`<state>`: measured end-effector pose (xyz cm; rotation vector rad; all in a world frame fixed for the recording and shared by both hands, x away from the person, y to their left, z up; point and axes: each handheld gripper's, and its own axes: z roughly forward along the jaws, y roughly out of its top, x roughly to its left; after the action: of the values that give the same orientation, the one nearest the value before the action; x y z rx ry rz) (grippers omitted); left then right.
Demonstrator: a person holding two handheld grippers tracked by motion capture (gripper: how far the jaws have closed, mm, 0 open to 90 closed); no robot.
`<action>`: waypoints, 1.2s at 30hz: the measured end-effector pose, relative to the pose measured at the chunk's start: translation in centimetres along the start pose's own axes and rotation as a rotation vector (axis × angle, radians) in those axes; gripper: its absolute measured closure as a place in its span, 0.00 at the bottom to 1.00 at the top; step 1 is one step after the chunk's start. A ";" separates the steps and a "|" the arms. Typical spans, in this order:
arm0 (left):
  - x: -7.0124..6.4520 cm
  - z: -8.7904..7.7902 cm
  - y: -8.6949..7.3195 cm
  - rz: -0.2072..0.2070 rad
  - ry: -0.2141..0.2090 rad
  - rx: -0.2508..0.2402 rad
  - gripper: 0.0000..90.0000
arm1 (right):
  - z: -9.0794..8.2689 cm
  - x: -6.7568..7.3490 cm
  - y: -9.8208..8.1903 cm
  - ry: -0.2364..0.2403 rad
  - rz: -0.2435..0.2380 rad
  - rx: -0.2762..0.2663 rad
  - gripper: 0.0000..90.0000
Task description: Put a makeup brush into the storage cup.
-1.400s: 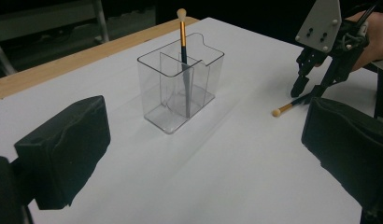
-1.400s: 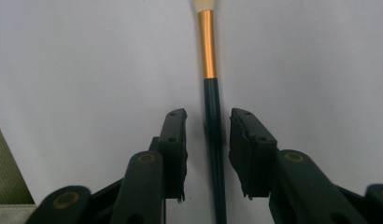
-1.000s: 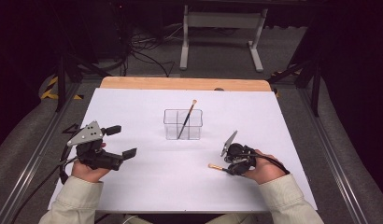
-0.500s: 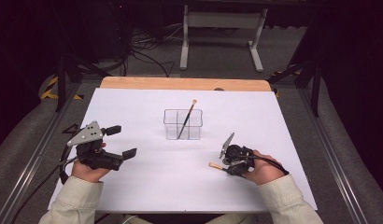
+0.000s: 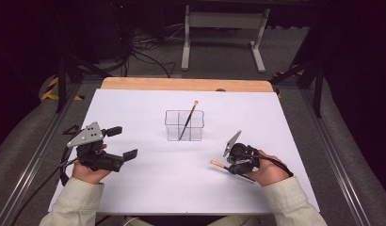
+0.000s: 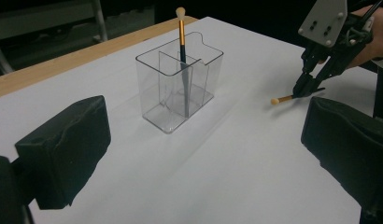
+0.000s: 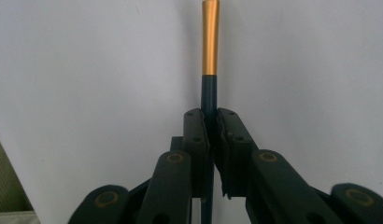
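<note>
Brush (image 7: 209,84) – dark handle, gold ferrule, low over white worktop (image 5: 148,183) | right hand-held gripper (image 5: 231,165) clamped tight on handle | left hand-held gripper (image 5: 119,142) wide open, empty – well apart

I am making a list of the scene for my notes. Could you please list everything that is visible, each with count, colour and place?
Clear organizer: one, transparent, table centre.
Standing brush: one, gold and dark, inside the organizer, leaning.
Second brush: one, gold and dark, near the table's right side, in the right tongs.
Table sheet: one, white.
Wooden edge: one, light brown, far side.
Metal stand: one, grey, on the floor behind.
Left tongs: black, open, near left.
Right tongs: black, shut on the second brush.
</note>
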<state>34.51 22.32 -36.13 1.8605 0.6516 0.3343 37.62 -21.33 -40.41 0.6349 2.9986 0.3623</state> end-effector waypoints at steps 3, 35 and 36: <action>0.0 0.0 0.0 0.001 -0.001 -0.002 0.02 | -0.9 -0.1 -0.2 -0.017 0.009 -0.060 0.92; 0.2 0.1 -0.2 0.002 -0.002 -0.029 0.02 | -6.3 -0.7 -2.3 -0.093 0.115 -0.650 0.92; 0.2 0.1 -0.3 0.000 -0.005 -0.028 0.03 | -6.3 -0.7 -2.4 -0.089 0.118 -0.671 0.92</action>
<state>34.64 22.38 -36.43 1.8337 0.6405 0.3373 36.70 -25.11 -34.84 0.7147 2.5077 1.2284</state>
